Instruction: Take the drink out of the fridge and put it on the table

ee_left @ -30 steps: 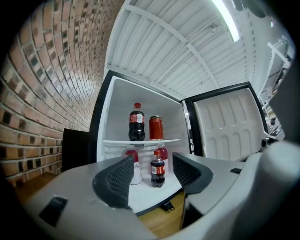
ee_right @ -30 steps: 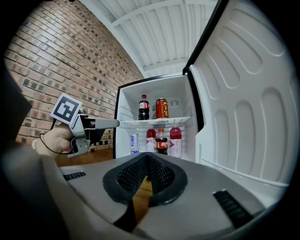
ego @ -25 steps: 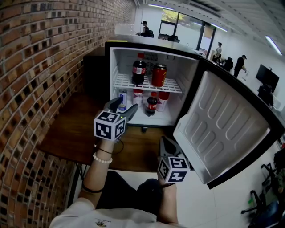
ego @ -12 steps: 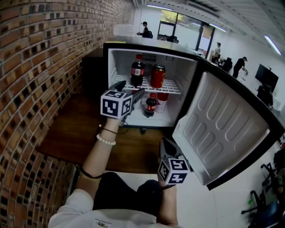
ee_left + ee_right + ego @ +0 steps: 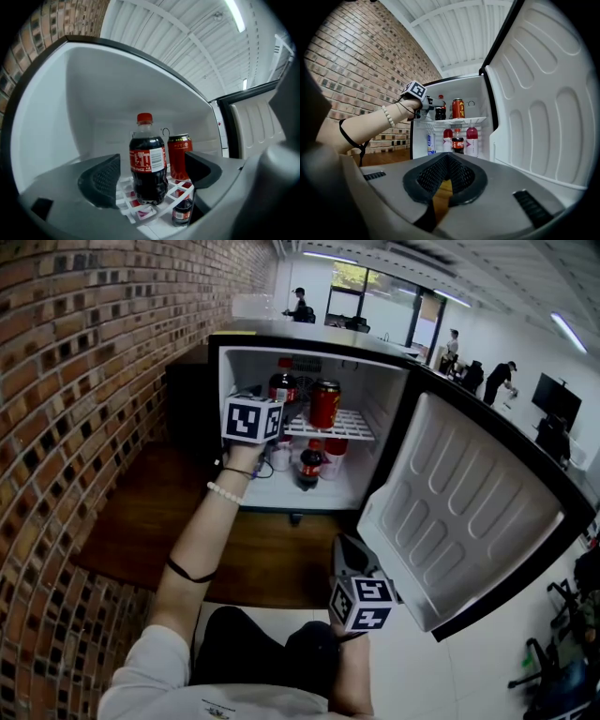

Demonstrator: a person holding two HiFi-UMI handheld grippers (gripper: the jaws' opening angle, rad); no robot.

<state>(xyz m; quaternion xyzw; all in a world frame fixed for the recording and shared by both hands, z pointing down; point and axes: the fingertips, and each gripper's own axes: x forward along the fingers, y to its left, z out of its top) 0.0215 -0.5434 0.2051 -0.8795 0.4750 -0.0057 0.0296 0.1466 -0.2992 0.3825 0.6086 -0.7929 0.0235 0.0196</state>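
Cola bottle (image 5: 148, 161) stands upright, red cap up, on the wire shelf (image 5: 349, 426) in the upper half of the fridge (image 5: 228, 442). We note a red can (image 5: 180, 153) just beside it on the right, close behind one finger. Left gripper (image 5: 152, 174): fingers opening, one on each side of the bottle, neither touching. Under the shelf: a small cola bottle (image 5: 307, 465), two pink bottles (image 5: 336, 456), a blue can (image 5: 430, 143). Door (image 5: 469, 521) hangs open at right. Right gripper (image 5: 446, 164) is low, well apart, fingers pressed together. Wooden bench (image 5: 141, 531) below; brick wall (image 5: 84, 381) left.
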